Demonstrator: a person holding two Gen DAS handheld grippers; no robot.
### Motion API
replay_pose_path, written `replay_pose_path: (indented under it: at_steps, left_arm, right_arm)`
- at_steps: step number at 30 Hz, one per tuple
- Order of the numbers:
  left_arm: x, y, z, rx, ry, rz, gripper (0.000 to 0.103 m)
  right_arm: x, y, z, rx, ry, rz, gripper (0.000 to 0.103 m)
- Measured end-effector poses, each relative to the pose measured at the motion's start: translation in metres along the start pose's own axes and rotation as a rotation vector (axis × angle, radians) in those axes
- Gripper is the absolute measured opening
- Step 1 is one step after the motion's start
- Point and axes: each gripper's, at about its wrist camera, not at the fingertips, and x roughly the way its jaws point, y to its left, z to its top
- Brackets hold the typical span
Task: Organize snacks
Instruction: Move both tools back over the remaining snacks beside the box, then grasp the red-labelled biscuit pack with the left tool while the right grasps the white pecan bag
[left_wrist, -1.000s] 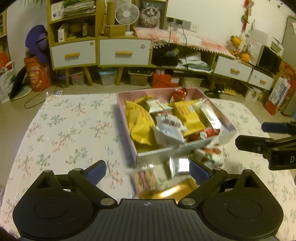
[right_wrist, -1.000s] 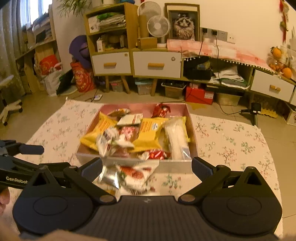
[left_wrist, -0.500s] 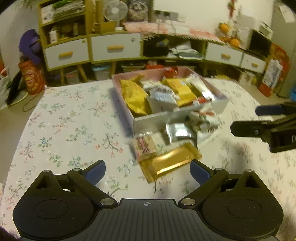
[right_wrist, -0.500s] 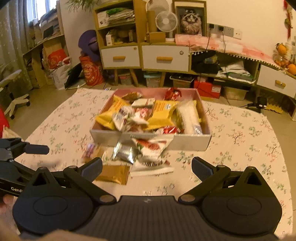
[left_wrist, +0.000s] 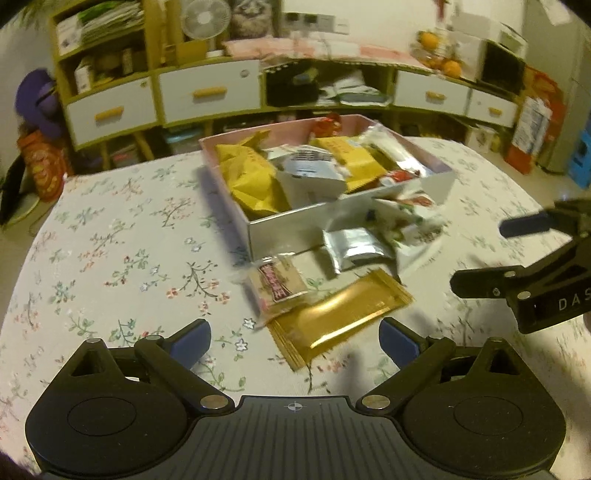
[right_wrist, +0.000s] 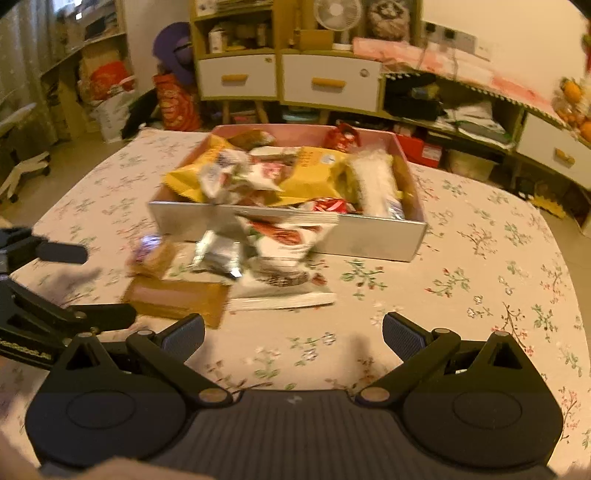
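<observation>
We hold both tongs spread wide over a table (right_wrist: 480, 258) covered in a flowered cloth, and neither pair pinches anything. Our left tongs (left_wrist: 295, 338) hang low near the table's near edge, their blue pads (left_wrist: 190, 338) well apart, with the gold wrapper (left_wrist: 340, 317) lying flat just ahead of them and between the lines of the two fingers, not touching either. Partly on the gold wrapper's far left end rests a small clear packet with a red label (left_wrist: 277, 286); beyond it lie a silver packet (left_wrist: 354, 249) and a white bag with red print (left_wrist: 406, 218), which leans against the front wall of the box (left_wrist: 288, 229). The box, pink inside, stands toward the far edge of the table and is heaped with snacks, among them yellow bags (left_wrist: 251, 181) and a white pouch (left_wrist: 310, 177). Our right tongs (right_wrist: 293, 338) are likewise gaping, their pads (right_wrist: 402, 336) clear of everything; the loose pile sits ahead and to their left, with the white bag (right_wrist: 284, 254) and silver packet (right_wrist: 218, 254) before the box's front wall (right_wrist: 369, 240) and the gold wrapper (right_wrist: 177, 297) nearest the left pad. Each view catches the other tongs at its side edge. Both views are blurred, so the print on the packets cannot be read.
</observation>
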Motion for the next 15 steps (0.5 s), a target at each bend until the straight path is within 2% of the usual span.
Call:
replay_pose_path:
  at_steps: [6, 10, 13, 15]
  left_arm:
    - [0.014, 0.009, 0.005, -0.086, -0.008, 0.055, 0.097]
    - [0.02, 0.012, 0.009, -0.143, -0.019, 0.064, 0.092]
    - [0.025, 0.012, 0.012, -0.181, -0.021, 0.07, 0.086]
    - [0.028, 0.013, 0.013, -0.199, -0.015, 0.082, 0.076]
  right_arm:
    - [0.013, -0.016, 0.007, 0.124, -0.025, -0.008, 0.103]
    - [0.018, -0.015, 0.012, 0.174, -0.05, 0.001, 0.101]
    - [0.023, -0.011, 0.013, 0.19, -0.053, -0.004, 0.095]
    - [0.028, -0.009, 0.014, 0.197, -0.045, -0.02, 0.088]
